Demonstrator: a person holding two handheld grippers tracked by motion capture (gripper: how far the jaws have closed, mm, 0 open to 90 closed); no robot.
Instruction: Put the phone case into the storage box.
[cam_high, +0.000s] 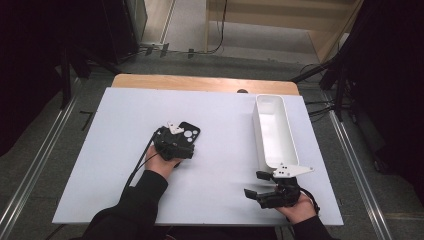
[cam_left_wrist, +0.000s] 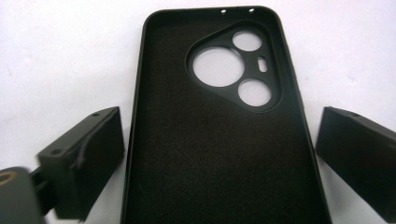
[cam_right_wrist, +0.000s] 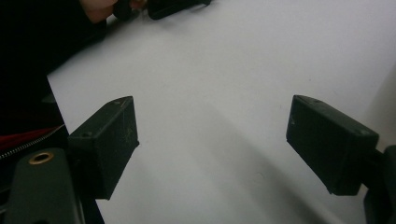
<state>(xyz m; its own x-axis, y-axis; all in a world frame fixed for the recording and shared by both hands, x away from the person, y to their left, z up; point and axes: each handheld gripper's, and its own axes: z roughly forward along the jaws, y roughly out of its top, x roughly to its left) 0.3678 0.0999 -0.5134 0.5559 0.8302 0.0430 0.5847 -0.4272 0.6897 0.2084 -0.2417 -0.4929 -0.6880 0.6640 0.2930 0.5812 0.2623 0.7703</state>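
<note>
my left tongs (cam_left_wrist: 219, 154) stand released astride the black soft-lined rubbery phone case (cam_left_wrist: 219, 140); light, bendy, so i'd pinch its long side rims. right tongs (cam_right_wrist: 212, 149) released, empty.

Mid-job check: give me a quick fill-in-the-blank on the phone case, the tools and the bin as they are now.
1. The black phone case lies between the jaws of the ____ tool.
2. The case lies with its hollow inside facing ____.
3. The right tool has ____ between its jaws.
4. The long white bin holds ____.

Missing words: left; up; nothing; nothing
</note>
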